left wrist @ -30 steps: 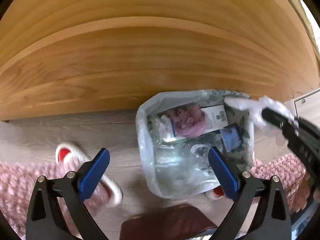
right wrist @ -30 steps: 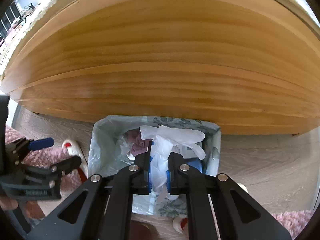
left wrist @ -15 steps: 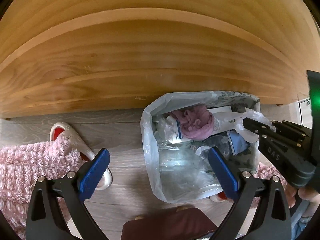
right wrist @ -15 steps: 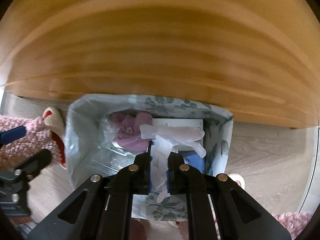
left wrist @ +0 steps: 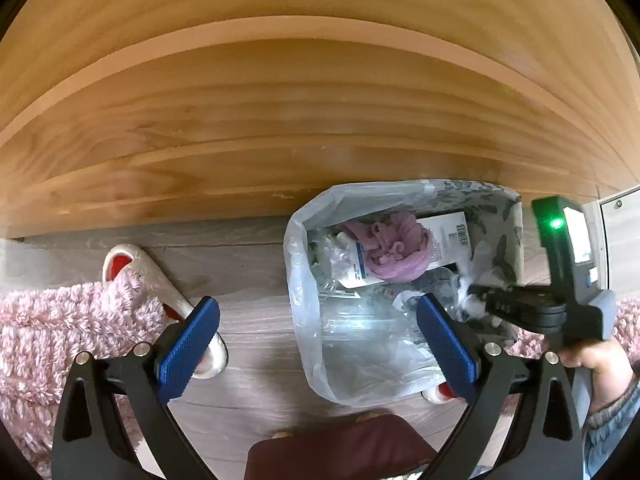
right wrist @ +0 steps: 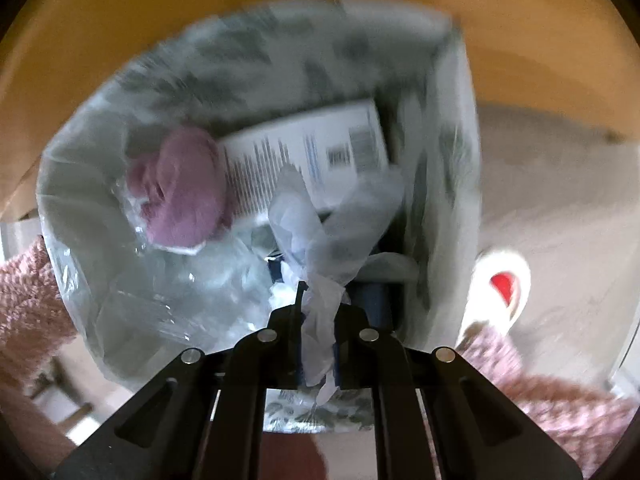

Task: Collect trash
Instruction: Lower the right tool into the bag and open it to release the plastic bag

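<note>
**Wood panel, lined bin, glove in right tongs**

Wood fills the upper part of both views: a broad honey-coloured panel (left wrist: 280, 112) standing on a grey plank floor (left wrist: 248, 264). Against its foot I see the trash bin (left wrist: 508, 216), leaf-patterned and lined with a clear plastic bag (left wrist: 298, 280). Inside lie a white printed box (right wrist: 308, 152), a mauve crumpled wad (right wrist: 180, 196) and clear wrappers. A white slipper with red lining (left wrist: 136, 272) and pink fluffy fabric (left wrist: 52, 332) sit left of the bin.

My left gripper (left wrist: 316, 344) is spread wide, holding nothing, above the floor and the bin's near edge. My right gripper (right wrist: 318, 320) is over the bin's opening, pinching a thin white disposable glove (right wrist: 320, 240) whose loose end hangs over the contents. That view is motion-blurred.
</note>
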`<state>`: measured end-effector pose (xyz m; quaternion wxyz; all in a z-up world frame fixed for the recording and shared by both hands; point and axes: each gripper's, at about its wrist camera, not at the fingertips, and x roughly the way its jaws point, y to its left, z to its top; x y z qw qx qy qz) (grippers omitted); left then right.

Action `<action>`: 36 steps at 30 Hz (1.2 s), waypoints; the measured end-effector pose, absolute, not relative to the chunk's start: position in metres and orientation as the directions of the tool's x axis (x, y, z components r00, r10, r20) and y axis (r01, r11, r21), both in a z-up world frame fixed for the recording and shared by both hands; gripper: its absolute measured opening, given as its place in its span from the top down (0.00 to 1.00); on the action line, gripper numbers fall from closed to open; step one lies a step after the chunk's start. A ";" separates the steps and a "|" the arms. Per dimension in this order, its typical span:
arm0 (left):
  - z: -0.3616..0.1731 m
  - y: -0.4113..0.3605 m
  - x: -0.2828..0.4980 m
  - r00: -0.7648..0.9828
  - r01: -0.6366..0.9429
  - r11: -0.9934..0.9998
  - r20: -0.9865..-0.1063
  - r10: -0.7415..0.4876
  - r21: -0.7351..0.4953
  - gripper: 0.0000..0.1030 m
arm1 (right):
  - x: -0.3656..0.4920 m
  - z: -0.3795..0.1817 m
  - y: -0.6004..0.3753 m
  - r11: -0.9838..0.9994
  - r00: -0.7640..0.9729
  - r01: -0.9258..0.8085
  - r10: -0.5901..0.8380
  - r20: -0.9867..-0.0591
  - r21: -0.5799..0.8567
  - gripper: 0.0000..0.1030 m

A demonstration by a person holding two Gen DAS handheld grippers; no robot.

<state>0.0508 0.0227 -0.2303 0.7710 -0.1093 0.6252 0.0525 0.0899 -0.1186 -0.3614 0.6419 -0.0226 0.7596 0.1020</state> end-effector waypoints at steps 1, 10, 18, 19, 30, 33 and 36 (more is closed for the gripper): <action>-0.230 0.022 0.051 0.214 -0.216 0.971 -0.975 -0.056 -0.103 0.07 | 0.087 -0.364 -0.118 0.977 -0.189 -0.175 0.088 -0.978 0.121 0.91; -0.243 0.017 0.050 0.167 -0.196 0.977 -0.984 -0.053 -0.086 0.07 | 0.080 -0.377 -0.116 0.966 -0.205 -0.247 0.025 -0.978 0.077 0.91; -0.272 0.016 0.053 0.064 -0.193 0.979 -0.997 -0.049 -0.060 0.07 | 0.069 -0.378 -0.110 0.957 -0.187 -0.282 0.012 -0.982 0.066 0.91; -0.277 0.016 0.053 0.047 -0.196 0.979 -0.998 -0.052 -0.060 0.07 | 0.069 -0.378 -0.108 0.956 -0.186 -0.286 0.011 -0.982 0.065 0.91; -0.304 0.014 0.054 -0.033 -0.186 0.982 -0.998 -0.044 -0.037 0.07 | 0.058 -0.383 -0.095 0.952 -0.177 -0.304 -0.005 -0.984 0.049 0.91; -0.306 0.014 0.055 -0.040 -0.184 0.982 -0.998 -0.038 -0.030 0.07 | 0.060 -0.381 -0.095 0.955 -0.178 -0.292 0.002 -0.984 0.055 0.91; -0.306 0.012 0.056 -0.040 -0.176 0.984 -0.999 -0.034 -0.026 0.07 | 0.064 -0.379 -0.099 0.962 -0.197 -0.267 0.011 -0.980 0.064 0.90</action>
